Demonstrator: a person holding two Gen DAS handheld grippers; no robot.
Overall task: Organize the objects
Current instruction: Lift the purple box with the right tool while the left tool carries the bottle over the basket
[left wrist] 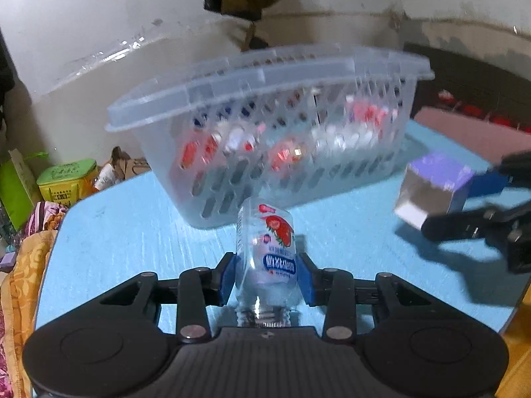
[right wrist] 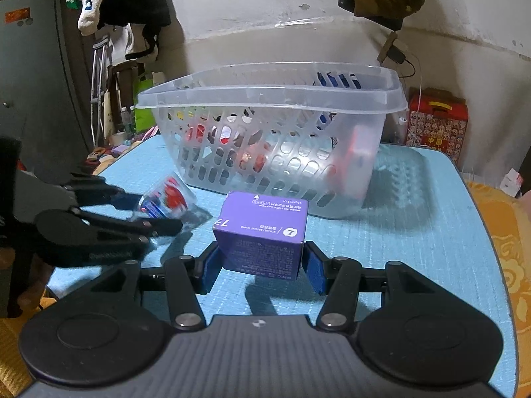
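Bottle (left wrist: 265, 252) first, at the left: the left gripper (left wrist: 265, 278) has its blue pads pressed on both sides of the small clear bottle, mouth toward the camera, base toward the basket (left wrist: 232, 79). To its right, the right gripper (right wrist: 260, 265) is clamped on a purple box (right wrist: 262, 232), held just in front of the basket's near wall. Both items seem lifted off the table (right wrist: 431, 232), which is covered in a light blue mat. For a clean drop, each should likely rise above the rim before the jaws part, one gripper at a time so they do not collide. The slotted basket sits toward the table's far edge, already holding several packets. Beyond it stand a pale wall, hanging cords and bags, with a red patterned box off the far right corner.
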